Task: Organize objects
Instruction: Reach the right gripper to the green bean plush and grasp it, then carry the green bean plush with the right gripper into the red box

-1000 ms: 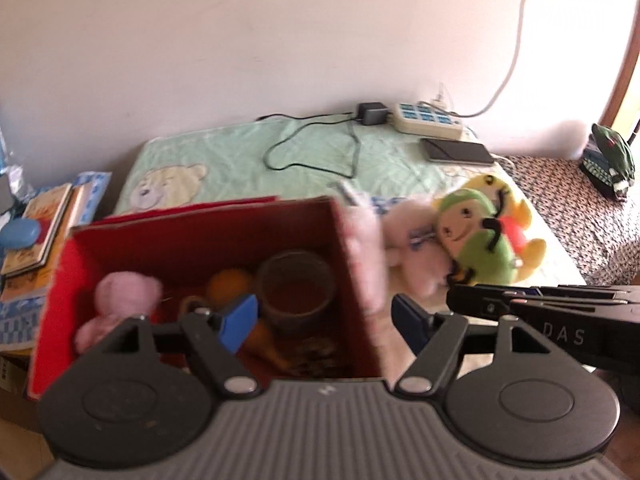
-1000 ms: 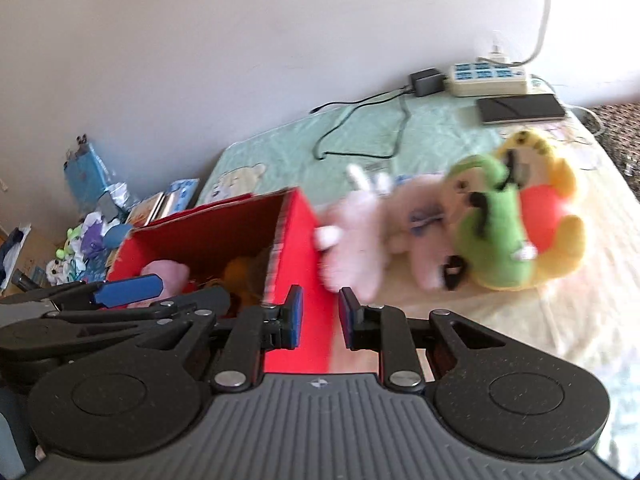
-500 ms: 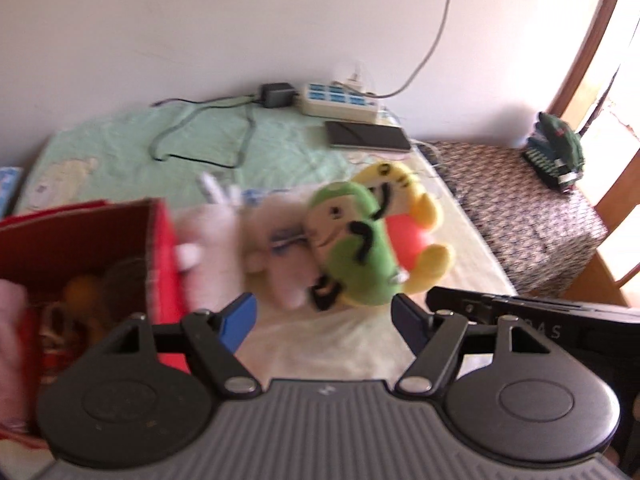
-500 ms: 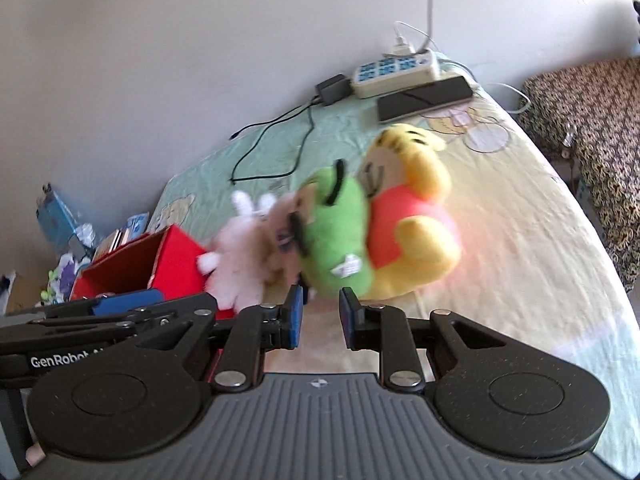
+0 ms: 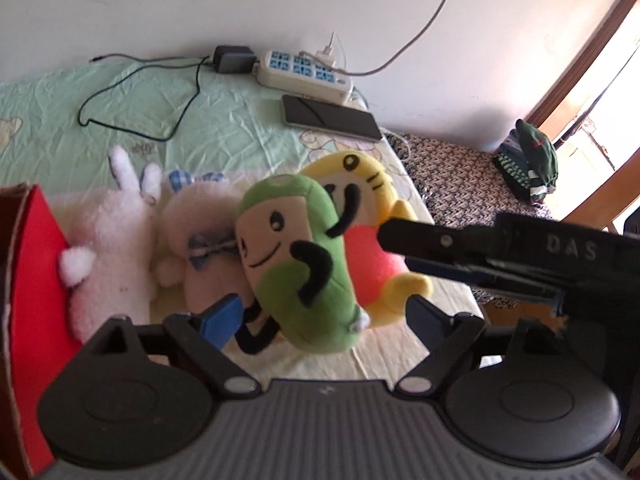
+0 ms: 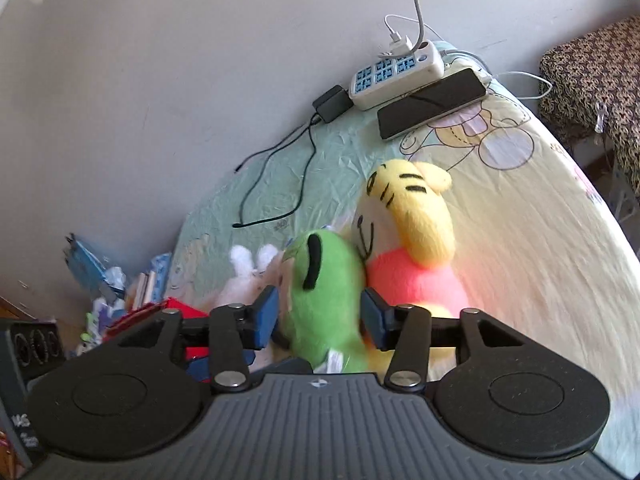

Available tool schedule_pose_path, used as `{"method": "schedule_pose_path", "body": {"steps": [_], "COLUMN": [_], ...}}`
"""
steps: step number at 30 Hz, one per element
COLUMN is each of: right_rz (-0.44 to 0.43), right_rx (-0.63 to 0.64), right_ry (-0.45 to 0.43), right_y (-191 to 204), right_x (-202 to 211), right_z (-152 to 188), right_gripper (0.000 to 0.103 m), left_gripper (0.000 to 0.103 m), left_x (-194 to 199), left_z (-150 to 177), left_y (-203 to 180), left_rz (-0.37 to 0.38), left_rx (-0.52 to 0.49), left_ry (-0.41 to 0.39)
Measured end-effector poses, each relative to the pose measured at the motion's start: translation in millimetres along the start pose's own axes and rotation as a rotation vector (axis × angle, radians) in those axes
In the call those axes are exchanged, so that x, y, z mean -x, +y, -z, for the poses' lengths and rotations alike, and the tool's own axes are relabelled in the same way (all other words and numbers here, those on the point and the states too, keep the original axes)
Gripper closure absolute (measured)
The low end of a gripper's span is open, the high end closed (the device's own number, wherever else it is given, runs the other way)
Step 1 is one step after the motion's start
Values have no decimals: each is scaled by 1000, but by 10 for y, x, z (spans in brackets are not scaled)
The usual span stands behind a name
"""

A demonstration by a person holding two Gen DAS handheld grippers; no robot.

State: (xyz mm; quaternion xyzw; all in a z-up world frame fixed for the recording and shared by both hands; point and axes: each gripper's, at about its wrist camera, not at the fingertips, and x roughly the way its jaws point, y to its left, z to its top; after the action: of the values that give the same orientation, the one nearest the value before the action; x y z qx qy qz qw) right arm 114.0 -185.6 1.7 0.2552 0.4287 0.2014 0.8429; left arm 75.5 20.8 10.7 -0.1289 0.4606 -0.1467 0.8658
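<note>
Green plush (image 5: pixel 298 264), lengthwise upright, face leftward

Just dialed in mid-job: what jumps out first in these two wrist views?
The green plush toy grabs the eye: it lies on the bed, leaning on a yellow and pink plush, between the open fingers of the right gripper, whose jaws have just been opening. To its left lie two pale pink bunnies, then a red box at the edge. A power strip and phone sit by the wall.

Left tool (image 5: pixel 320 316) points steeply downward, its jaws just widened and spread wide apart. Right tool (image 6: pixel 318 316) (tilted down less steeply) has just opened too, blue pads (image 6: pixel 266 314) parted.
</note>
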Motion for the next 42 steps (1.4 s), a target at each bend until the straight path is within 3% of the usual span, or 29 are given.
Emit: {"method": "schedule_pose_path", "body": {"steps": [4, 8, 18, 27, 34, 42], "right_rz": [1, -4, -80, -108, -173, -257], "right_rx": [17, 12, -8, 5, 48, 98], "right_ry": [54, 102, 111, 71, 19, -10], "right_y": [-6, -45, -113, 53, 325, 878], "right_x": [-256, -480, -440, -54, 201, 262], "right_z": [-58, -78, -70, 55, 204, 335], "right_gripper": [52, 52, 58, 58, 58, 58], "left_gripper": [18, 38, 43, 43, 43, 43], "left_x": [-164, -328, -346, 20, 491, 1123], "left_z": [-65, -109, -97, 31, 213, 332], "left_y": [63, 108, 65, -125, -202, 28], "left_rz": [-14, -6, -33, -22, -51, -78], "left_rx": [9, -3, -41, -70, -96, -79], "left_ry": [24, 61, 49, 6, -88, -199]}}
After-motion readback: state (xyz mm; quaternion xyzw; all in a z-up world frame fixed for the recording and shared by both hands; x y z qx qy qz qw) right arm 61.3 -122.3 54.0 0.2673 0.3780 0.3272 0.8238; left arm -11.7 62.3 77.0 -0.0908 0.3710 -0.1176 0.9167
